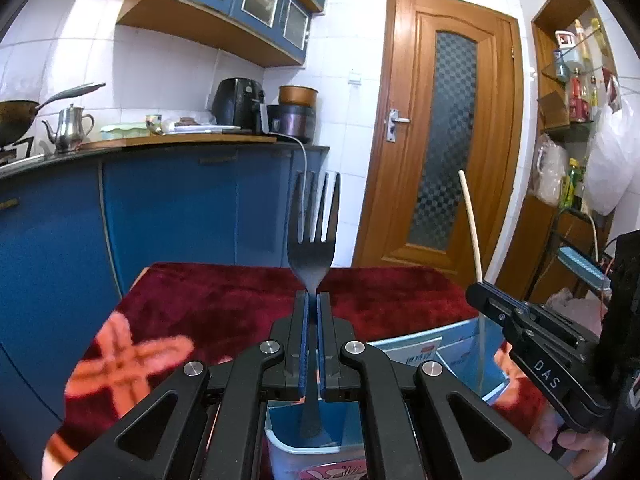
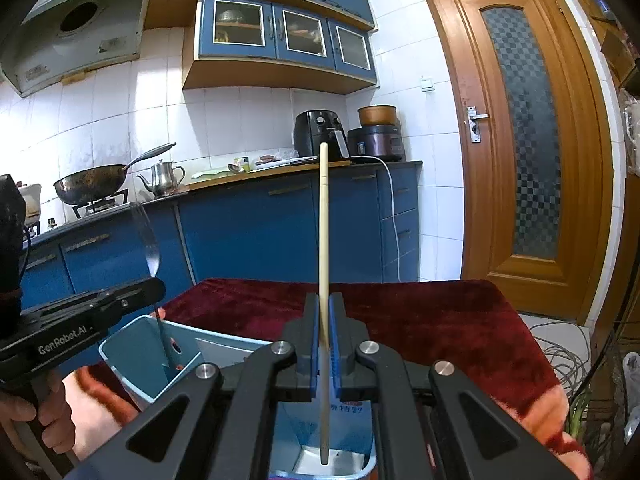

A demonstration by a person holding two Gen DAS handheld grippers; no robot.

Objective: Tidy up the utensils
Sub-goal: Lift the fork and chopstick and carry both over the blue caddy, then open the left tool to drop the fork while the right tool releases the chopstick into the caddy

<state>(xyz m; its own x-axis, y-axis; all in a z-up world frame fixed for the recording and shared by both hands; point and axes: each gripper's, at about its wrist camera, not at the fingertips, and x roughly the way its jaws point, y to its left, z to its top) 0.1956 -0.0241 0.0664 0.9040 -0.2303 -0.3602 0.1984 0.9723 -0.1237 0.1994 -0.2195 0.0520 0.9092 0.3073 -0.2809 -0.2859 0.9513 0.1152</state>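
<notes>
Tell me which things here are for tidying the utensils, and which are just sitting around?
For the job: fork, chopstick, blue box, left gripper, right gripper.

Just sitting around: wok, kettle, air fryer, door.

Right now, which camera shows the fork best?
The left wrist view: the fork stands upright, centred, tines sharp against the cabinets. The right wrist view shows it only edge-on and blurred at the left.

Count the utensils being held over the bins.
2. A fork stands upright in the left gripper above one blue bin; a chopstick in the right gripper above another. Bin contents may hide more.
</notes>
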